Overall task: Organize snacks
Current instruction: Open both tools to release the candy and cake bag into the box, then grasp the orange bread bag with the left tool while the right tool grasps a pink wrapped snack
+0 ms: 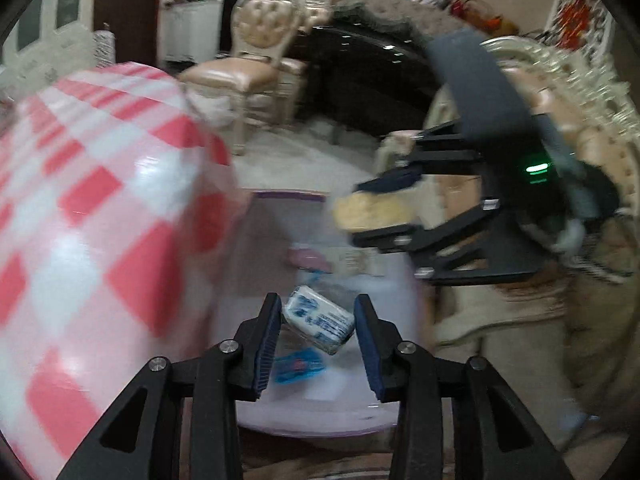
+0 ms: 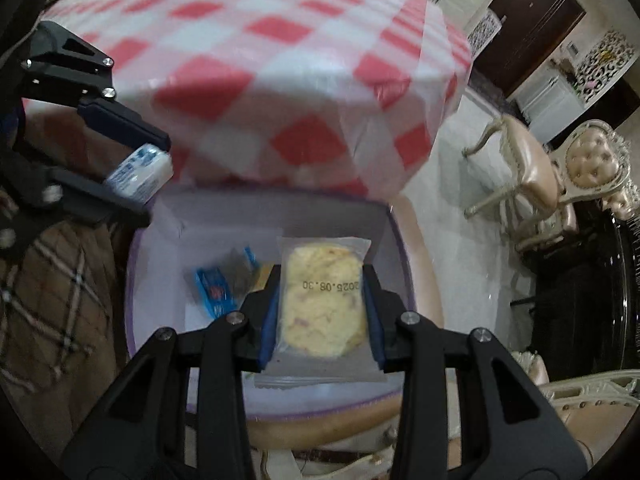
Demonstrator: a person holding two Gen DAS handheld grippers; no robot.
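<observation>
The left gripper (image 1: 316, 340) hangs over a pale lilac box (image 1: 276, 248) with a purple rim; between its ribbed blue pads (image 1: 267, 344) sits a small pillow-shaped white packet with blue print (image 1: 319, 320), tilted, with a gap showing at the right pad, so the jaws stand parted and the packet looks loose rather than pinched. In the right wrist view the right gripper (image 2: 322, 312) clamps a clear, crinkly wrapper holding a round yellow biscuit (image 2: 322, 304), a date stamp printed across it, both pads pressed on its sides above the same box (image 2: 384, 240). On the box floor at 9 o'clock from the biscuit lies a glossy blue snack wrapper (image 2: 214, 294) with a dark packet (image 2: 238, 276) beside it; their print is too blurred to read. A red-and-white checked tablecloth (image 2: 256, 60), smooth and shiny like plastic, drapes over a table edge at 12 o'clock and hides the box's far wall. Carved cream chairs with tufted beige backs (image 2: 592, 164) stand at 3 o'clock. A plaid fabric (image 2: 52, 284) fills 9 o'clock, cut off by the frame.
</observation>
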